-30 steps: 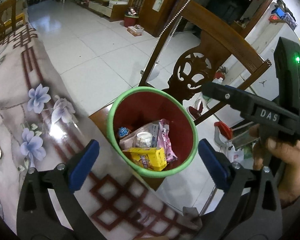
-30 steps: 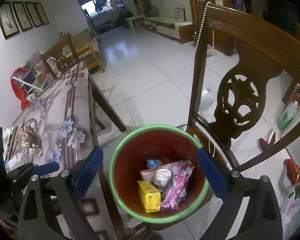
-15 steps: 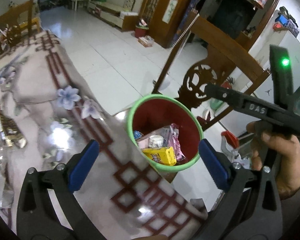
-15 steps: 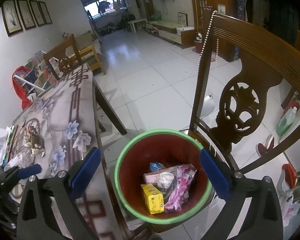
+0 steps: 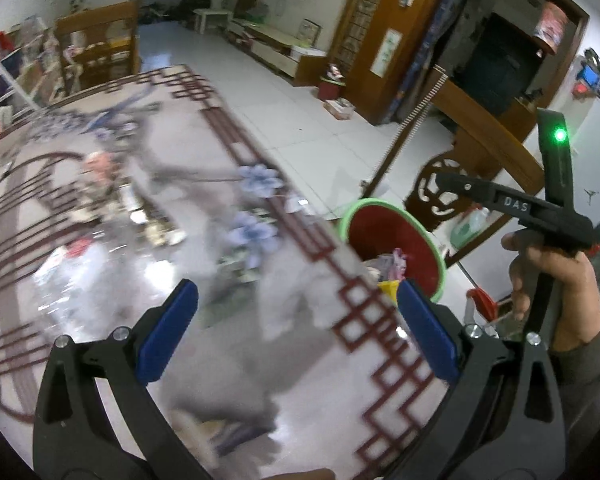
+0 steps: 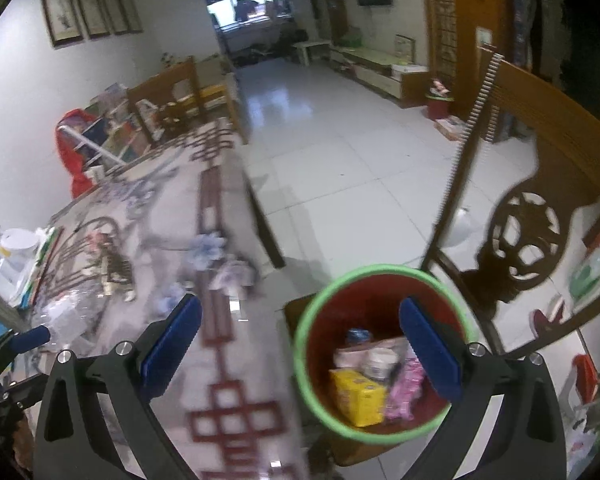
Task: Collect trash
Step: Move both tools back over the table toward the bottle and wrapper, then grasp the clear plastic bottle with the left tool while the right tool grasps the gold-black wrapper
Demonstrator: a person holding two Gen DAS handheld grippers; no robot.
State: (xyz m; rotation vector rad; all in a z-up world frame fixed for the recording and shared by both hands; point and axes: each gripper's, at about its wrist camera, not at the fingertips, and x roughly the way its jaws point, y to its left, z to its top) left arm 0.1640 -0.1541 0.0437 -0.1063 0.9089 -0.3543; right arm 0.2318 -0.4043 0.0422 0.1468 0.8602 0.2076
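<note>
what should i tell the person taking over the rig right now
Left tongs: open, empty, over the table.
Right tongs: open, empty, at the table edge beside the bin.
Green-rimmed red bin sits on the wooden chair, holding a yellow box, pink wrapper and small white cup.
Left: crumpled clear plastic and wrappers on the table.

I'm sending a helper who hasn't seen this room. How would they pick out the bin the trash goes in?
Find the long table with the flowered cloth, then the carved wooden chair at its near corner. On that chair's seat stands the trash bin: a round bucket, red inside with a bright green rim, already holding a yellow box.
</note>
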